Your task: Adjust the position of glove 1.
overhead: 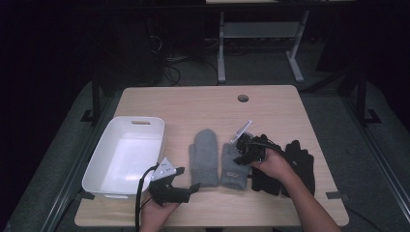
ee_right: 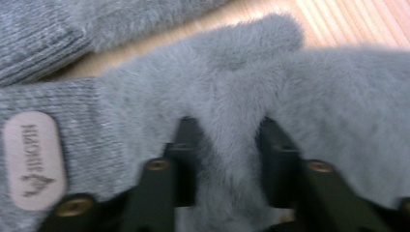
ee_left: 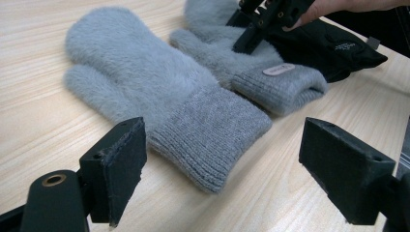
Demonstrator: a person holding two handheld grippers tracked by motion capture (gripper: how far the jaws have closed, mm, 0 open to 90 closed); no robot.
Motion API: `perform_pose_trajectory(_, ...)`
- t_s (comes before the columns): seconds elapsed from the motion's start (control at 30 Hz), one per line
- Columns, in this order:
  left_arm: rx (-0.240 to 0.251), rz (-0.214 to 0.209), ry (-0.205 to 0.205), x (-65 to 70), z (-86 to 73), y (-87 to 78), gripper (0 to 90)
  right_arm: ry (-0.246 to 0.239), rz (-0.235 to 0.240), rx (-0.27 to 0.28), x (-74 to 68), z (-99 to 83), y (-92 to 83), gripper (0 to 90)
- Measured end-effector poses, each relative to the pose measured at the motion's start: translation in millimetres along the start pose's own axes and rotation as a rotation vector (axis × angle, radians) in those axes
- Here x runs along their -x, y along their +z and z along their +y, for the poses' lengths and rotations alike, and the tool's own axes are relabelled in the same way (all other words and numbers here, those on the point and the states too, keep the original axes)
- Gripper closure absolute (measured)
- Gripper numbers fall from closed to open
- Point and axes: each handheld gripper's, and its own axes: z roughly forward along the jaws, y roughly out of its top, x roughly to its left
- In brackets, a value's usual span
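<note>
the right gripper [overhead: 243,155] has its jaws pinched on a fold of the grey mitten [ee_right: 241,96] with the tag. that mitten lies on the table [overhead: 203,104] between the other mitten [overhead: 203,155] and the black gloves [overhead: 300,159]. the fur is blurry up close, so i think the bite is deep enough. squeeze firm, then lift slowly toward the white bin [overhead: 101,159]. the left gripper [ee_left: 222,174] waits with wide, empty jaws.

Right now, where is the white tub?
In the high view, the white tub sits at the table's left edge, left of the two grey mittens.
</note>
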Motion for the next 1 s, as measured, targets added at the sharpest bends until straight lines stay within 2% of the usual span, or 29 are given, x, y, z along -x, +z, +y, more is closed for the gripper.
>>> perform_pose_trajectory(0.03,-0.004,0.000,0.003,0.1,0.1,-0.3,16.9,-0.001,0.000,-0.001,-1.2,0.3,-1.1,75.7)
perform_pose_trajectory(0.13,-0.009,-0.001,0.006,0.1,-0.2,0.0,16.9,-0.020,-0.011,-0.004,-4.2,1.2,-2.6,80.0)
perform_pose_trajectory(0.23,-0.014,-0.004,-0.002,-0.4,-1.0,0.9,16.9,-0.005,0.023,0.015,-2.7,1.4,-12.5,85.9)
perform_pose_trajectory(0.3,-0.008,-0.006,-0.005,-0.1,-0.7,0.4,16.9,0.009,0.026,0.048,-3.2,0.8,-23.1,86.4)
perform_pose_trajectory(0.43,-0.003,-0.005,-0.004,1.5,-0.4,-1.5,16.9,-0.011,0.018,0.083,-7.2,2.5,-46.1,86.8)
perform_pose_trajectory(0.5,0.004,-0.003,-0.003,2.9,-0.3,-2.8,16.9,-0.012,0.029,0.115,-9.5,5.4,-58.6,86.9)
perform_pose_trajectory(0.7,0.026,0.004,0.001,6.2,0.0,-8.5,16.9,-0.069,0.062,0.167,-20.8,28.8,-84.3,86.9)
perform_pose_trajectory(0.83,0.040,0.005,-0.007,6.0,0.0,-10.6,16.9,-0.094,0.087,0.177,-25.8,43.2,-85.6,86.9)
perform_pose_trajectory(0.9,0.051,0.007,-0.021,5.2,-0.6,-11.2,16.9,-0.124,0.108,0.166,-30.7,61.4,-79.0,86.9)
perform_pose_trajectory(1.0,0.045,0.004,-0.026,4.3,-0.9,-12.1,16.9,-0.133,0.120,0.165,-32.0,69.6,-74.2,86.9)
